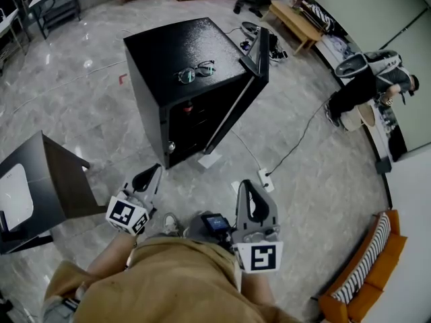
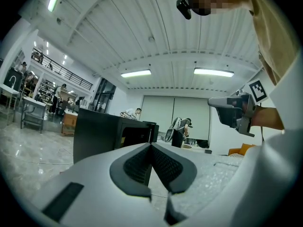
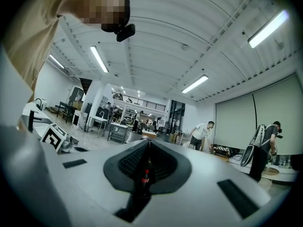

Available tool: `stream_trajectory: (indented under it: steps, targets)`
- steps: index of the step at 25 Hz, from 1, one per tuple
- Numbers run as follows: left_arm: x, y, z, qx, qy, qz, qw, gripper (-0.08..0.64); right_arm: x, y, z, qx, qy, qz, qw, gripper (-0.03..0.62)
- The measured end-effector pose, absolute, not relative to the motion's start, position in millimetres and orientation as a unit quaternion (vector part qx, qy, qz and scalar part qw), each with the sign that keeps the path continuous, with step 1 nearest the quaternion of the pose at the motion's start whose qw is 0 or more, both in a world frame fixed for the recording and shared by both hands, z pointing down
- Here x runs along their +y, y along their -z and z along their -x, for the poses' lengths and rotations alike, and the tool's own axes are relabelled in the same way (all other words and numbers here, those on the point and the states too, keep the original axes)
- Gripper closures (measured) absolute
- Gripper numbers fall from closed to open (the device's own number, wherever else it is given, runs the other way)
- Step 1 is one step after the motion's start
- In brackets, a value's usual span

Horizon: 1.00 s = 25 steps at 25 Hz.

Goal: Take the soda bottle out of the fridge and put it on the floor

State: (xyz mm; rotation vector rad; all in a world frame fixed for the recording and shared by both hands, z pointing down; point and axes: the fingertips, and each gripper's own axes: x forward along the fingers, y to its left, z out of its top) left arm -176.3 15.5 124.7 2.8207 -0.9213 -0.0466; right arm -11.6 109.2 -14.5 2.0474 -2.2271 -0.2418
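A black mini fridge stands on the grey floor ahead of me, its door swung open to the right. Inside, in the dark, a soda bottle with a red cap shows. Both grippers hang level in front of the fridge, well short of it. My left gripper is shut and holds nothing; in its own view the left gripper points past the fridge. My right gripper looks shut too. In the right gripper view, the far bottle shows through the slit below the tips.
Eyeglasses lie on the fridge top. A power strip with a cable and a white sheet lie on the floor by the door. A dark table stands at left, a person and an orange sofa at right.
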Motion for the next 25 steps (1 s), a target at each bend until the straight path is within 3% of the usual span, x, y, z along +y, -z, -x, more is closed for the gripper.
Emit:
stream_trajectory:
  steps: [13, 25]
  targets:
    - [-3, -132, 140, -0.32, 0.001, -0.944, 0.08, 0.558, 78, 8, -23, -0.748, 0.075, -0.659, 0.032, 0.591]
    - [-68, -141, 55, -0.402, -0.009, -0.913, 0.062, 0.558, 21, -1, -116, -0.783, 0.062, -0.619, 0.018, 0.591]
